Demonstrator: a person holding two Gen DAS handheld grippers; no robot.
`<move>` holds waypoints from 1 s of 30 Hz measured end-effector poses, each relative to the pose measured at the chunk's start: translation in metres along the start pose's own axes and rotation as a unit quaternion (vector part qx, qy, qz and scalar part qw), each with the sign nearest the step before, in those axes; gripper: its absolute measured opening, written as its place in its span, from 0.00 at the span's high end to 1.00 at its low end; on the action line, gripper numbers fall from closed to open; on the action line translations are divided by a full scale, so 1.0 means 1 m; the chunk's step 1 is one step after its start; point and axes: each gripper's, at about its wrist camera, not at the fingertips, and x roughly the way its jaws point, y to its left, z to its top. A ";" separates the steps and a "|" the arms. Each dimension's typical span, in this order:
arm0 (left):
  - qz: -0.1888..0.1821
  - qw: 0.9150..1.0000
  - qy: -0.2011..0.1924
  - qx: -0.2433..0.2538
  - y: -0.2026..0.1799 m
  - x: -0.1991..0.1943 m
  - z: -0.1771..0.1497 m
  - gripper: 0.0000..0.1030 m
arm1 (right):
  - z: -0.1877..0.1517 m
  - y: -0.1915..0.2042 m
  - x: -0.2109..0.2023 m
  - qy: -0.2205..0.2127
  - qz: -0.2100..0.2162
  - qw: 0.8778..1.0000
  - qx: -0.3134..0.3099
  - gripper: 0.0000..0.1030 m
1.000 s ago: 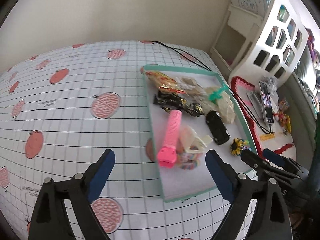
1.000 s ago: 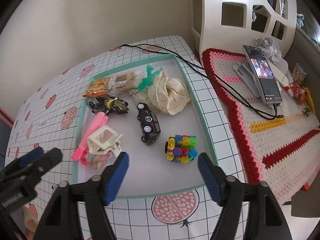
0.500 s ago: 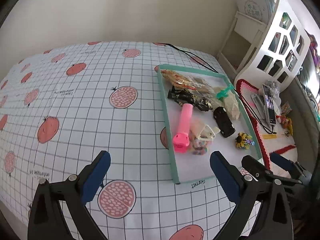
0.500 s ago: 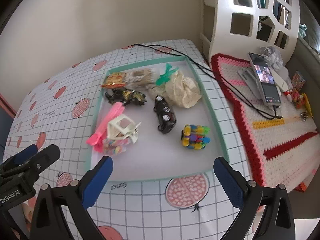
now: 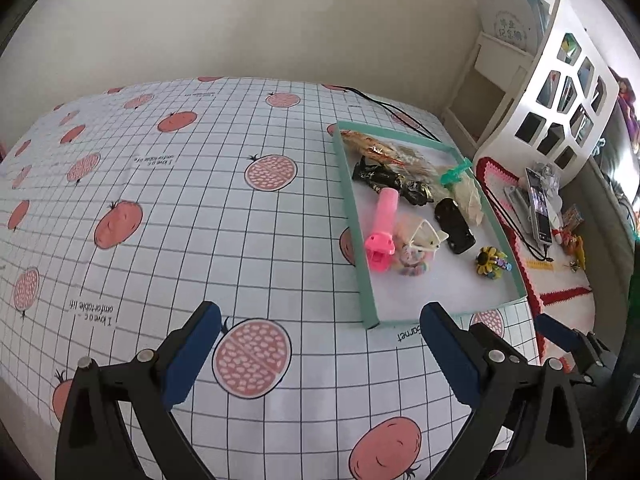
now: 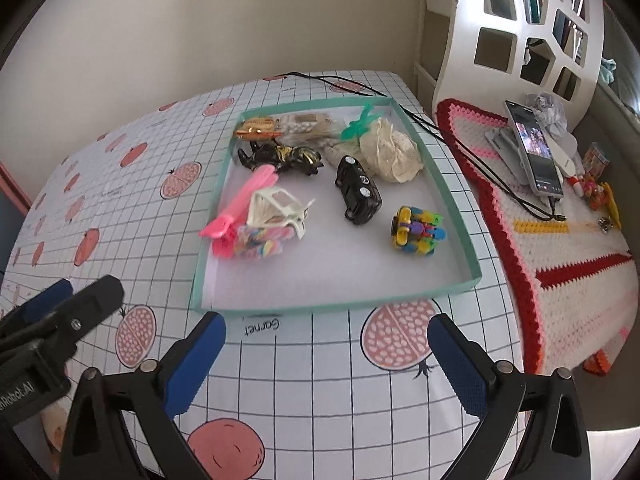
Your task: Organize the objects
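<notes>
One pomegranate-print tablecloth (image 5: 168, 208), beige wall (image 5: 240, 20).

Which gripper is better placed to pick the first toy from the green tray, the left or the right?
Probably the right gripper: open, it faces the green tray directly. The left gripper, also open, points at bare tablecloth.

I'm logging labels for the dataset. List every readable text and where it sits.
"Garnet": white grid-patterned pomegranate tablecloth, before the teal-rimmed tray.
"I love a c... / comfortable life", upside down: same tablecloth.
"...Robot.AI", cut off: black left gripper.
Chinese characters on the pale shelf booklet: too blurred.
</notes>
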 end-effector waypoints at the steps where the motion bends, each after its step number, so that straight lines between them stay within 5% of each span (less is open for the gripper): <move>1: -0.005 1.000 0.000 -0.003 0.003 -0.002 -0.002 0.03 | -0.002 0.001 -0.001 -0.002 0.001 1.000 -0.001 0.01; 30: 0.068 0.997 0.014 0.019 0.028 -0.004 -0.052 0.03 | -0.032 0.020 -0.009 -0.012 -0.006 0.999 -0.038 0.01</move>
